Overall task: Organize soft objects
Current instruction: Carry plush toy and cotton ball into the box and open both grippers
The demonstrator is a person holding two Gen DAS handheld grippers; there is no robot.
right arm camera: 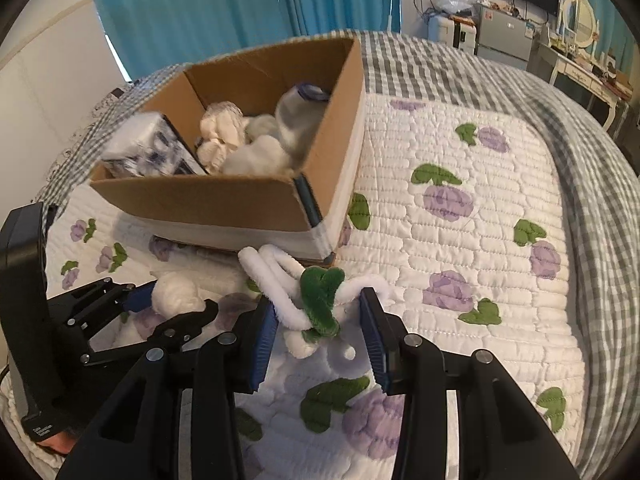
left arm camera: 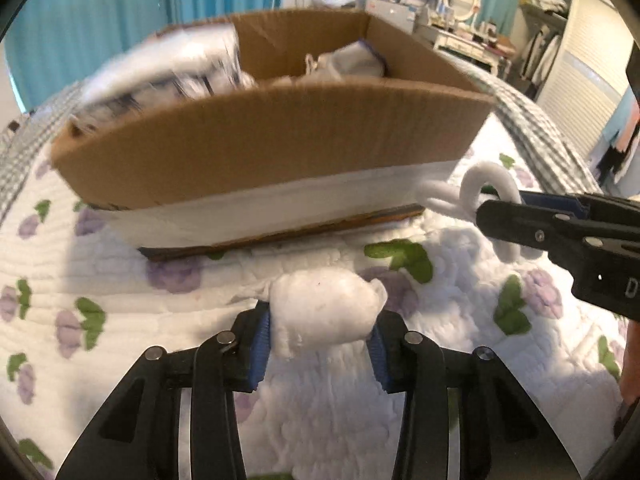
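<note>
A cardboard box [left arm camera: 256, 144] stands on the quilted bed and holds several white soft items and a tissue pack [right arm camera: 144, 148]; it also shows in the right wrist view [right arm camera: 224, 204]. My left gripper [left arm camera: 322, 334] is shut on a white cotton ball [left arm camera: 324, 312] just in front of the box. The ball also shows in the right wrist view [right arm camera: 176, 298]. My right gripper [right arm camera: 318, 330] is open around a white and green fuzzy pipe-cleaner flower [right arm camera: 316, 300] lying on the quilt by the box's near corner. The flower's white loops show in the left wrist view [left arm camera: 472, 192].
The bed has a white quilt with purple flowers [right arm camera: 448, 200] over a grey checked cover [right arm camera: 592, 168]. Teal curtains hang behind the box. A dresser with a mirror [right arm camera: 576, 12] and a TV stand at the far right.
</note>
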